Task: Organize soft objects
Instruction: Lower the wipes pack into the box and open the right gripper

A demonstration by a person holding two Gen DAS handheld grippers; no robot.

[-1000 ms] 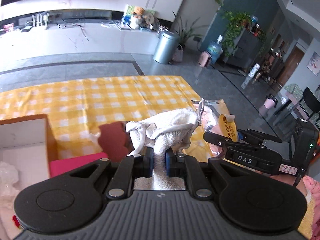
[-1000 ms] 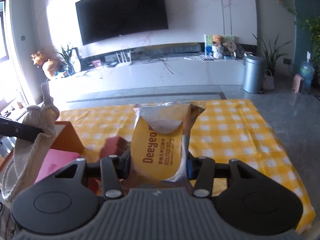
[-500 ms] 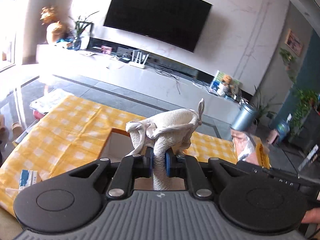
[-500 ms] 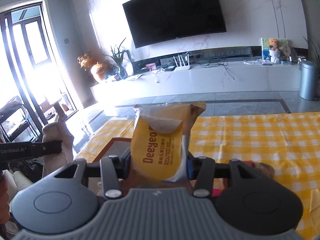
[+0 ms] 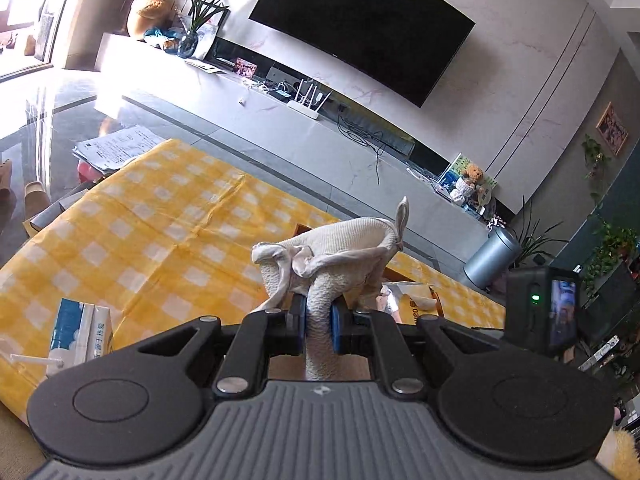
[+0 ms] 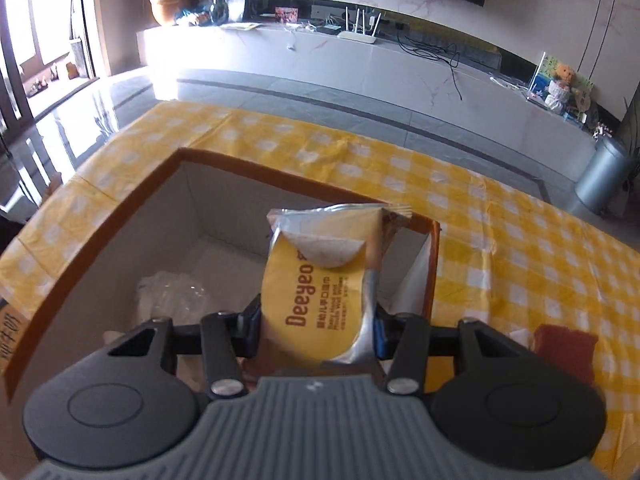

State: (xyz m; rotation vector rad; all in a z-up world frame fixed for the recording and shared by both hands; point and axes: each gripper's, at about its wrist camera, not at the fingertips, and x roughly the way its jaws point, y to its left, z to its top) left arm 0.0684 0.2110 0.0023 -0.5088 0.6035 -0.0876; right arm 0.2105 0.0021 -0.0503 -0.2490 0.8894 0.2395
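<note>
Yellow-checked cloth covers the desk [image 6: 520, 240], with an open cardboard box [image 6: 120, 216] on it. Left tongs [image 5: 319, 322], tilted gently downward, pinch a white knitted cloth [image 5: 336, 252] above the desk. Right tongs [image 6: 316, 328], pitched more steeply down, clamp a yellow wipes packet [image 6: 320, 284] over the box's interior.

Bright window glare at left, fisheye-warped edges.
</note>
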